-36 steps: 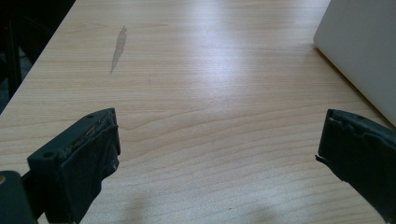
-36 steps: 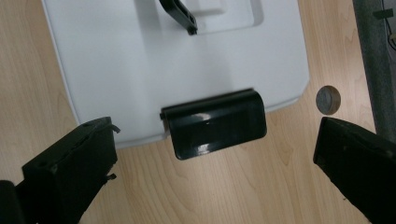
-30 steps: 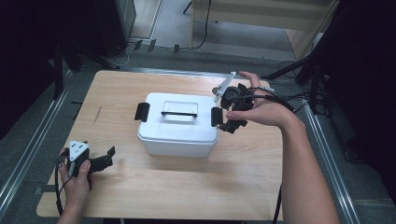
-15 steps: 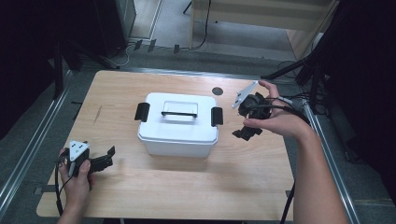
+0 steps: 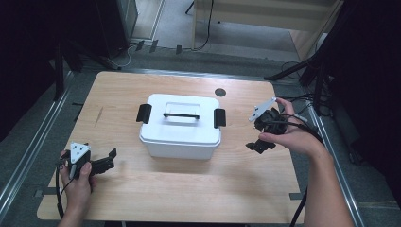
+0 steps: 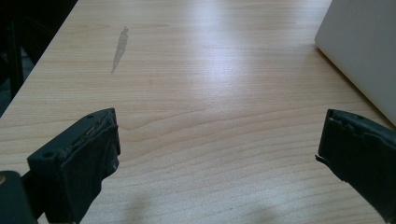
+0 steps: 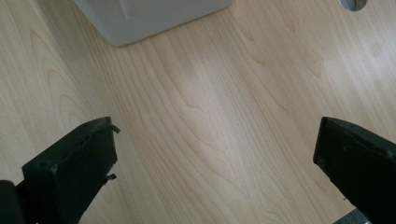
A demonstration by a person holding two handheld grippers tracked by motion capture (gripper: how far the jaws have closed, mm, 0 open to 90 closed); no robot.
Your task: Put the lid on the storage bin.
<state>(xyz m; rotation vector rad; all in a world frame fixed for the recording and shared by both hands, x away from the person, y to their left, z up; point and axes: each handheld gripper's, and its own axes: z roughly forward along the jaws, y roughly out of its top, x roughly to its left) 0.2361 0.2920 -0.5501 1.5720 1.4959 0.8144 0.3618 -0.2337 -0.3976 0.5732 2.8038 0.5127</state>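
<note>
The white lidded box (image 5: 180, 126) sits square in the middle of the desk (image 5: 156, 184), both black side latches (image 5: 143, 113) looking folded flat against its ends and the slim black handle (image 5: 181, 115) lying down in its recess on top, so it reads as closed and ready to be worked on. Right gripper (image 5: 259, 144) hangs just off the box's right end, near the latch there but touching nothing, jaws spread wide and tilted down at the bare wood; from its own view the box's rounded white corner (image 7: 140, 21) is right there ahead, a sensible spot from which to go for that clasp. Left gripper (image 5: 105, 164) is parked low near the front-left corner of the desk, well apart from the box, jaws released and empty too, the box's plain side (image 6: 362, 44) just edging in at the right of its view; I'd judge it's waiting its turn. The box is smooth matte plastic, softly rounded at every corner. The desk is pale wood grain with a faint sheen, a grey smear (image 6: 120, 46) on the left and a small round dark grommet (image 5: 220, 92) behind the box. The jaw pads look like rough, worn black rubber
</note>
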